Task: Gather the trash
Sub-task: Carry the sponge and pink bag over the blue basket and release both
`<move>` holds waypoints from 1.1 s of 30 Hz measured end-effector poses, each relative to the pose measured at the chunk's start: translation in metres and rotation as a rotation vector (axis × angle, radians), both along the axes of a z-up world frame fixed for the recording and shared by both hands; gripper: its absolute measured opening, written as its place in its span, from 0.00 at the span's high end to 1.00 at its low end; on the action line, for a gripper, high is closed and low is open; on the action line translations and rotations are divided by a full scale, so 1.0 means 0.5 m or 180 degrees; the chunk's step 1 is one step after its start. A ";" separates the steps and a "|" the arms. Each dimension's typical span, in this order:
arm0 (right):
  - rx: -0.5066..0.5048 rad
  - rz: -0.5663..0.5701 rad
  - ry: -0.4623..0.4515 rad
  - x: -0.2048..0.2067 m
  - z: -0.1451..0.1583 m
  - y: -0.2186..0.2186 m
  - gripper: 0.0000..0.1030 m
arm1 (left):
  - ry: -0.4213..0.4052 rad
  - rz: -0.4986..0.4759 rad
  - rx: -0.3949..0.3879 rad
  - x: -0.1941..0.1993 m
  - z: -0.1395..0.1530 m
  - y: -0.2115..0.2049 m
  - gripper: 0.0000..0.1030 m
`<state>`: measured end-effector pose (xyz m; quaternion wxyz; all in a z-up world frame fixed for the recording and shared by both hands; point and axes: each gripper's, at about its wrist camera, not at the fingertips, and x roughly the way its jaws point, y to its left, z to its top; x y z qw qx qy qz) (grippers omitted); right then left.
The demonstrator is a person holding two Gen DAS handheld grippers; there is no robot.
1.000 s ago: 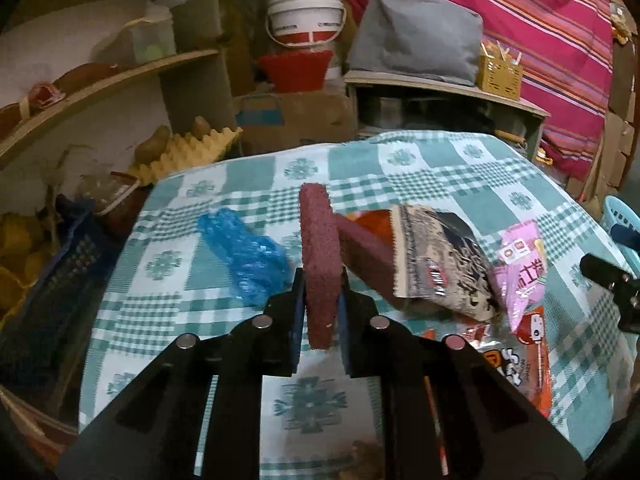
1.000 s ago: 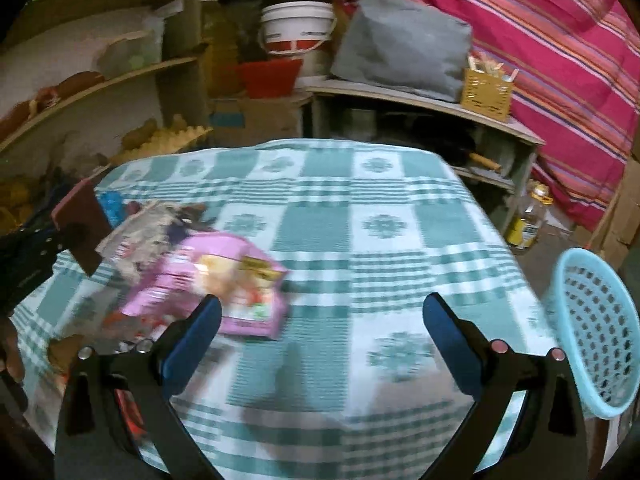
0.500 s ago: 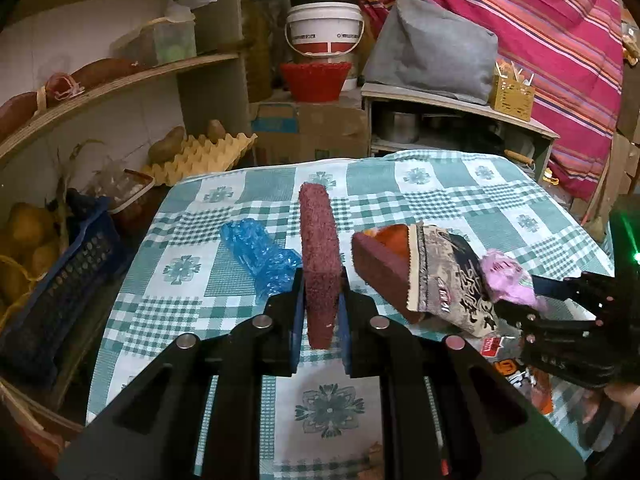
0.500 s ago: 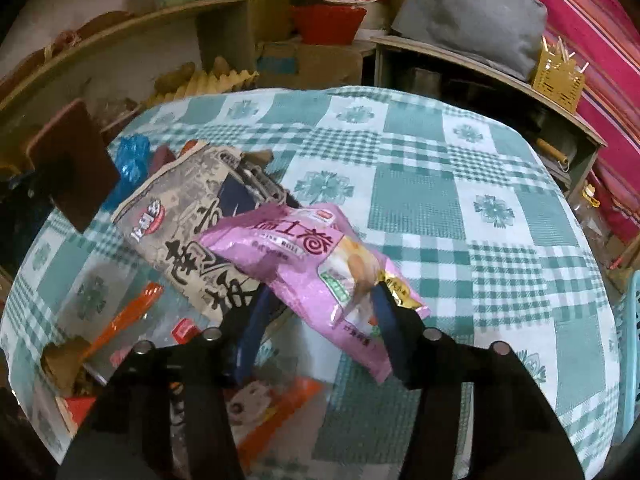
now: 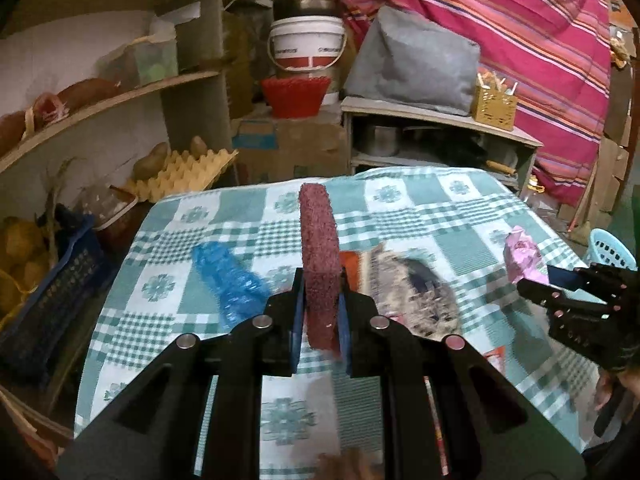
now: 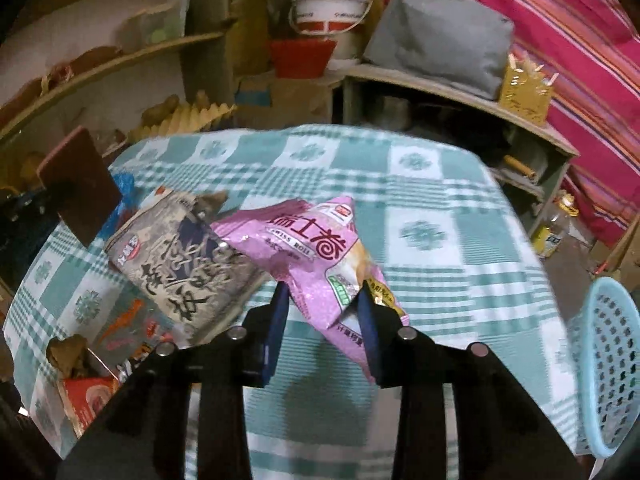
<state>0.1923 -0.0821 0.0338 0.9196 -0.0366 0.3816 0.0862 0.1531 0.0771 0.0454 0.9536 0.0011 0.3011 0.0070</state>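
My left gripper (image 5: pixel 320 300) is shut on a dark red scouring pad (image 5: pixel 318 256), held upright above the checked table; the pad also shows in the right wrist view (image 6: pixel 76 188). My right gripper (image 6: pixel 324 304) is shut on a pink snack wrapper (image 6: pixel 316 248) and holds it lifted above the table; the wrapper also shows in the left wrist view (image 5: pixel 520 256). A grey-brown snack bag (image 6: pixel 188 260) lies on the table left of it. A crumpled blue plastic bag (image 5: pixel 228 276) lies left of the pad. A light blue basket (image 6: pixel 600 372) stands off the table's right edge.
Red and orange wrappers (image 6: pixel 92 396) lie at the table's near left corner. A green checked tablecloth (image 6: pixel 432 216) covers the table. Shelves with an egg tray (image 5: pixel 180 172) and a dark blue crate (image 5: pixel 52 304) stand at left. A low shelf unit (image 5: pixel 436 136) stands behind.
My right gripper closed on the pink wrapper and lifted it off the table, moving right toward the basket. My left gripper kept hold of the pad and rose a little.
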 end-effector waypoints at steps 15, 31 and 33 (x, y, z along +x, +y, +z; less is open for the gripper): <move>0.0082 -0.0826 -0.0316 -0.069 0.094 -0.343 0.66 | -0.0141 -0.0603 0.0087 0.030 0.072 -0.278 0.87; 0.0135 -0.1687 -0.0370 -0.158 0.082 -0.677 0.66 | -0.0029 -0.1417 -0.0010 0.057 0.034 -0.654 0.87; 0.0148 -0.1749 -0.0389 -0.162 0.080 -0.695 0.66 | -0.0026 -0.1487 0.0007 0.057 0.028 -0.692 0.87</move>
